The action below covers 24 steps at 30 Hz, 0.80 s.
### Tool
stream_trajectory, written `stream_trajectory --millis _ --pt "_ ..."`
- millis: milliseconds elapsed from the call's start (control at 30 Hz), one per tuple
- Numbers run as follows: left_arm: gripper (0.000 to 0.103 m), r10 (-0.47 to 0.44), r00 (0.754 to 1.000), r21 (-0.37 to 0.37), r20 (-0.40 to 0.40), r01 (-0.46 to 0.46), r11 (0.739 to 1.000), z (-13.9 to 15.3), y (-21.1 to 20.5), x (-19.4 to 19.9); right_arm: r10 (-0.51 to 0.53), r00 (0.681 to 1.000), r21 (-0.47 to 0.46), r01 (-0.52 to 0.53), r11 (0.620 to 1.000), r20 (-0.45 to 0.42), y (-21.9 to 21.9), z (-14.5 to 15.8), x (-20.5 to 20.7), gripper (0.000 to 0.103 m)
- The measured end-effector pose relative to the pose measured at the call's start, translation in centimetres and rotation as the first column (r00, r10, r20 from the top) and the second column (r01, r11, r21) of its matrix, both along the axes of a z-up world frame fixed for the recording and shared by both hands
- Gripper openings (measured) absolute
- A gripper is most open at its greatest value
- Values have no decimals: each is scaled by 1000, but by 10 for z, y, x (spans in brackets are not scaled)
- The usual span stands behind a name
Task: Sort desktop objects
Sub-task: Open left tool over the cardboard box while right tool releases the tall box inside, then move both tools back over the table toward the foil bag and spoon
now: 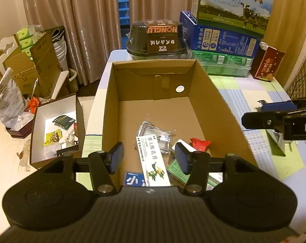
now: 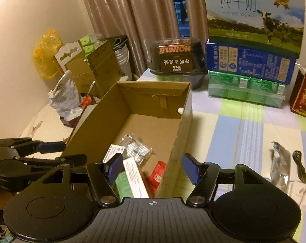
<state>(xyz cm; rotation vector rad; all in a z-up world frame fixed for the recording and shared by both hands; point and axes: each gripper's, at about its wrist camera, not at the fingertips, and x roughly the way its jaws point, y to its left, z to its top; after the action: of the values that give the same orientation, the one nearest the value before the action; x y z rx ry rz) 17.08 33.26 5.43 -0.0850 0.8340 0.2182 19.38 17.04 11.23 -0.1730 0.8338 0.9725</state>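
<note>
An open cardboard box (image 1: 217,93) stands on the table and also shows in the right wrist view (image 2: 181,129). Inside lie a white long box (image 1: 153,160), a silver foil packet (image 1: 155,133), a red packet (image 1: 200,143), a green box (image 1: 178,171) and a blue item (image 1: 133,179). My left gripper (image 1: 148,158) is open and empty above the box's near end. My right gripper (image 2: 154,168) is open and empty over the box's right wall. On the table to the right lie a silver packet (image 2: 280,166) and a black cable (image 2: 300,165).
Stacked milk cartons (image 2: 252,46), a dark HONGLU food tub (image 2: 176,57) and a red carton (image 2: 304,93) stand at the table's far side. On the floor to the left are a white-lined box of packets (image 1: 55,129), cardboard boxes (image 1: 41,60) and bags (image 1: 9,101).
</note>
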Motion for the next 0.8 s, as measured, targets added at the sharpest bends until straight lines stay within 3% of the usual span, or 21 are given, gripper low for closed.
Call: stream_trajectory --millis 200,367,500,567,667,800 --pt "61 6 1000 13 24 -7 1000 17 -19 -18 -7 1000 11 7 1000 17 -29 13 -15 83" --pt "79 8 999 27 46 -9 1000 32 -37 -33 -25 999 25 24 999 45 -59 25 -25 91" --pt "83 1 999 40 51 -3 999 40 -54 -43 -41 998 35 39 999 54 -85 31 -29 98" --pt "91 5 998 41 61 -7 999 44 -62 -50 -47 997 37 45 998 57 -98 33 -31 101" --pt "99 8 997 43 72 -11 999 49 -75 -58 -64 996 30 62 998 68 -117 35 -33 101" --pt "102 4 996 60 91 -10 998 54 -97 -66 -96 992 29 94 995 76 -145 37 -31 101"
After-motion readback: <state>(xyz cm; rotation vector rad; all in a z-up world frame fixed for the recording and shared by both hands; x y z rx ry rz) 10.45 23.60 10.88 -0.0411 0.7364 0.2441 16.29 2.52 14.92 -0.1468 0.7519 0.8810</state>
